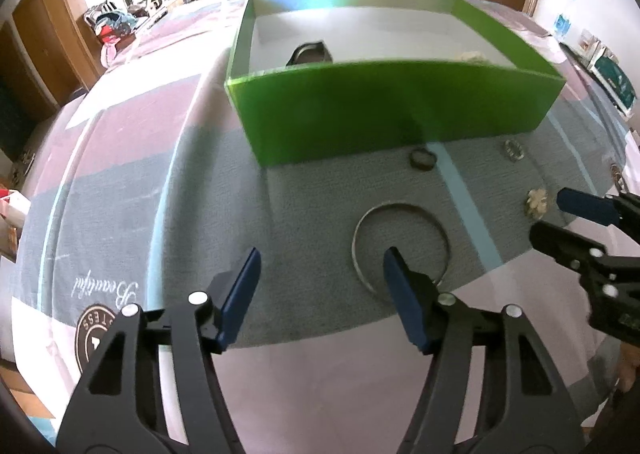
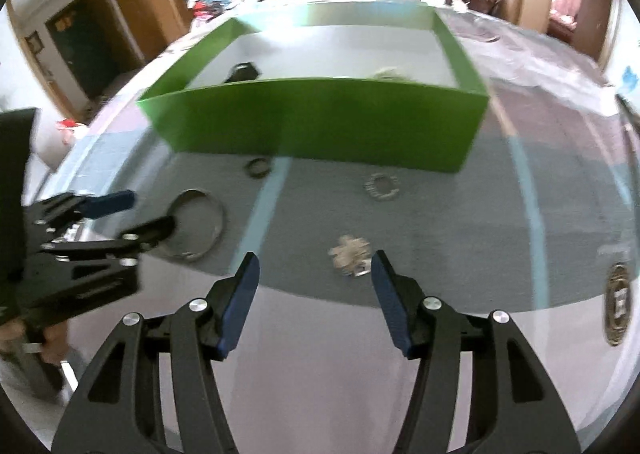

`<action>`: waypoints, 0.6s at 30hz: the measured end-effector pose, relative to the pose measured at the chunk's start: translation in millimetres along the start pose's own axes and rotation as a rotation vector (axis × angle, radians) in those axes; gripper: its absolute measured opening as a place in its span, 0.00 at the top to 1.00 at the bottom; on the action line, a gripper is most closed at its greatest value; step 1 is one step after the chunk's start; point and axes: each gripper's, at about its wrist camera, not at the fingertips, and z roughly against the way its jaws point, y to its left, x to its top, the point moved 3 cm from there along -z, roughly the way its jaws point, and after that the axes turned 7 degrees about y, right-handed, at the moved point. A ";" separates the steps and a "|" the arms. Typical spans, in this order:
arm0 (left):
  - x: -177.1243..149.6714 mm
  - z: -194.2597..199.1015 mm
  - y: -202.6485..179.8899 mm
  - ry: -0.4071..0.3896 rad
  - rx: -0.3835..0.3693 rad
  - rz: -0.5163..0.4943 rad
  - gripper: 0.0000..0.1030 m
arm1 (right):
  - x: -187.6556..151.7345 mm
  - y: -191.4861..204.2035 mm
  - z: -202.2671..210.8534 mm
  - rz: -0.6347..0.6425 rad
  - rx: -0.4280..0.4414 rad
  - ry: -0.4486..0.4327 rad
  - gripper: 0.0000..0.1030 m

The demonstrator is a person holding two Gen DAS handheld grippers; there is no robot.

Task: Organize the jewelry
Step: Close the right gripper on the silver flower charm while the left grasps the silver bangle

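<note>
Left gripper point(image 1: 320, 266) fingers apart, right finger point(image 1: 404, 294) inside bangle point(image 1: 400, 210), lower centre of left view, flat on cloth. Right gripper point(image 2: 314, 274) fingers apart, flower brooch point(image 2: 350, 254) just ahead between tips. Green box point(image 2: 320, 122) beyond, upper centre.

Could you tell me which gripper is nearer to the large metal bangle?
Left. The left gripper is open right at the bangle, one finger over its middle. The right gripper is open off to the bangle's right, near the flower brooch.
</note>
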 end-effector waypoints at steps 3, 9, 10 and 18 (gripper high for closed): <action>2.5 1.0 -3.0 -0.006 -0.004 -0.007 0.44 | -1.0 -4.3 -5.1 -0.018 -0.024 0.011 0.44; 3.1 -2.8 -5.8 0.004 -0.035 -0.013 0.54 | -7.8 -6.3 -13.3 -0.033 -0.055 0.022 0.44; 3.6 -3.8 -6.5 0.009 -0.043 -0.012 0.58 | -8.8 -6.5 -13.2 -0.030 -0.056 0.021 0.44; 4.4 -9.8 -11.5 0.020 -0.045 -0.019 0.63 | -9.8 -7.0 -16.2 -0.011 -0.087 -0.007 0.44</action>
